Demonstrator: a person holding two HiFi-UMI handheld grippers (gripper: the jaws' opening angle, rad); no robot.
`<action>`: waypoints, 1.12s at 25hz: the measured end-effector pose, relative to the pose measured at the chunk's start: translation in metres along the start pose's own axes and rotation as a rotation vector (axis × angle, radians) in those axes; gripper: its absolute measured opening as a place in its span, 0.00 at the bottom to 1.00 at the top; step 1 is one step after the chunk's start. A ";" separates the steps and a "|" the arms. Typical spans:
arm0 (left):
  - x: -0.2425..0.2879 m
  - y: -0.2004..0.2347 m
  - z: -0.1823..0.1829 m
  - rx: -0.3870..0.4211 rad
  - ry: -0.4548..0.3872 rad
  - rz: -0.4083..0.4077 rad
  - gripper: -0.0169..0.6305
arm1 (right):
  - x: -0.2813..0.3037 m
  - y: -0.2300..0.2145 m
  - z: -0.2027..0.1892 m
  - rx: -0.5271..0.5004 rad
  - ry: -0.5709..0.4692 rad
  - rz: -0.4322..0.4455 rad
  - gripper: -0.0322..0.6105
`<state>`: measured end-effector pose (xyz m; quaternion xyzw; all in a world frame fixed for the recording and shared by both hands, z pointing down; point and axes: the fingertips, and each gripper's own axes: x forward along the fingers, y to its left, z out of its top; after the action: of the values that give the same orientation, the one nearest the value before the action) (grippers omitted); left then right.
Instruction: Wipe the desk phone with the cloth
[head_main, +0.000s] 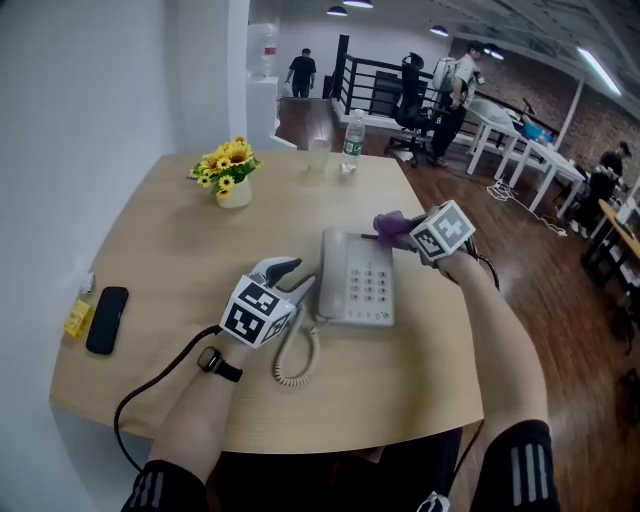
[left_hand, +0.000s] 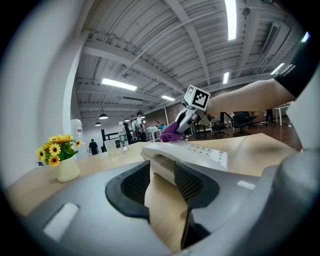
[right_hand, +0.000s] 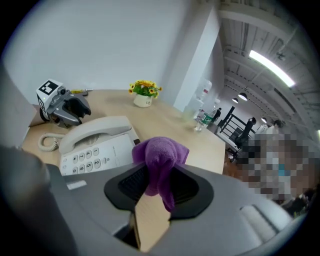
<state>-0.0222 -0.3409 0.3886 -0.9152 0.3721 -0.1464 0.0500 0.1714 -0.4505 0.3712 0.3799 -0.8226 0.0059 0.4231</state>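
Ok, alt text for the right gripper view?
The right gripper is shut on a bunched purple cloth beside a cream push-button desk phone on a pale wooden table; the left gripper sits at the handset's end.

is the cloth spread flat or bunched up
Bunched up: the cloth is a purple wad pinched between the right gripper's jaws.

The pale phone (head_main: 358, 282) lies flat, its handset (head_main: 330, 276) in the cradle. The purple cloth (right_hand: 160, 157) hangs bunched at its far right corner, pinched by the right gripper (right_hand: 159, 187).
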 end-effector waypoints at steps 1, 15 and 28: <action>0.000 0.000 0.000 0.001 0.001 0.000 0.25 | -0.003 -0.001 0.001 0.027 -0.026 0.008 0.25; -0.001 -0.001 0.000 0.011 0.005 0.000 0.25 | -0.021 0.077 -0.037 0.088 -0.170 0.150 0.25; -0.001 0.000 0.000 0.007 0.003 0.001 0.25 | -0.069 0.176 -0.094 -0.037 -0.176 0.248 0.25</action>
<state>-0.0225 -0.3404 0.3884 -0.9145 0.3724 -0.1492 0.0528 0.1501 -0.2516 0.4375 0.2667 -0.8971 0.0096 0.3522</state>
